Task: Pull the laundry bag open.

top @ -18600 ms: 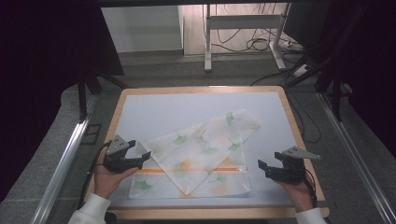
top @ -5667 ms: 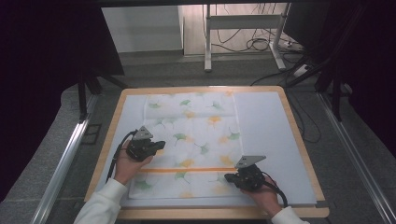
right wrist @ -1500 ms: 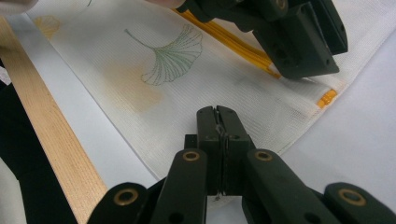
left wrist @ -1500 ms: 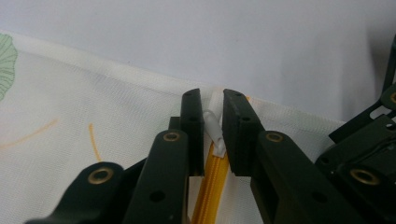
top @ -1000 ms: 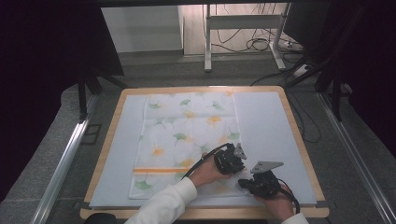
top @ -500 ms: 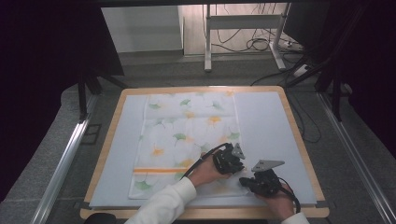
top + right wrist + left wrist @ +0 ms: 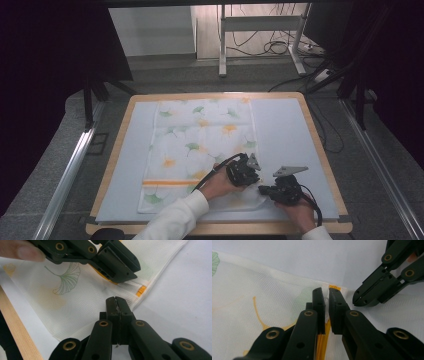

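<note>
Bright, even light on the table, dark surroundings; near tool parts slightly soft.

Bare mat (image 7: 290, 130) beyond the cloth (image 7: 200, 145)

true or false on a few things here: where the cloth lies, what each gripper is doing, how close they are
1. The cloth lies flat on the table. True.
2. The right gripper has its jaws wide open. False: they are shut, pinching the cloth's edge.
3. The left gripper is shut on the cloth beside the orange stripe. True.
4. The grippers work at opposite ends of the cloth. False: both are close together at its near right corner.
</note>
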